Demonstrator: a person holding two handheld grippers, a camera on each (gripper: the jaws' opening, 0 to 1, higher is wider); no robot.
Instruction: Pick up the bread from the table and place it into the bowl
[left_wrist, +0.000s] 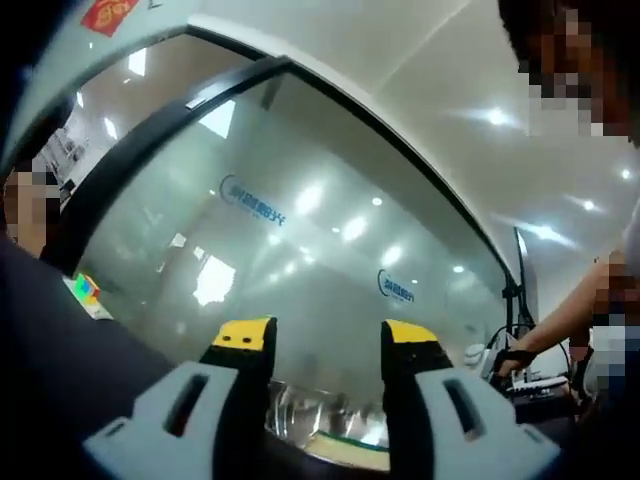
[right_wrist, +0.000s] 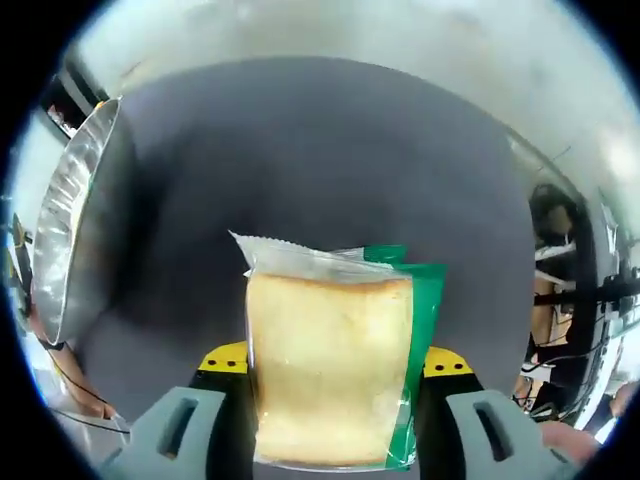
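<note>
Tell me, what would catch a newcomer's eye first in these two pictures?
In the right gripper view, a wrapped slice of bread sits between the right gripper jaws, above the dark table, with a shiny metal bowl at the left edge. The left gripper stands open before a glass wall.

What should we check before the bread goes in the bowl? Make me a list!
1. Bread held: ok. The right tool has its jaws on both sides of the wrapped bread.
2. Bread off the table: ok. It hangs above the dark table in the right gripper view.
3. Bowl in sight: ok. The shiny bowl sits at the left edge of that view.
4. Bread over the bowl: not ok. The bowl is off to the side, not under the bread.
5. Left tool out of the way: cannot tell. The left tool is open and holds nothing, and a shiny rim shows below its jaws.
</note>
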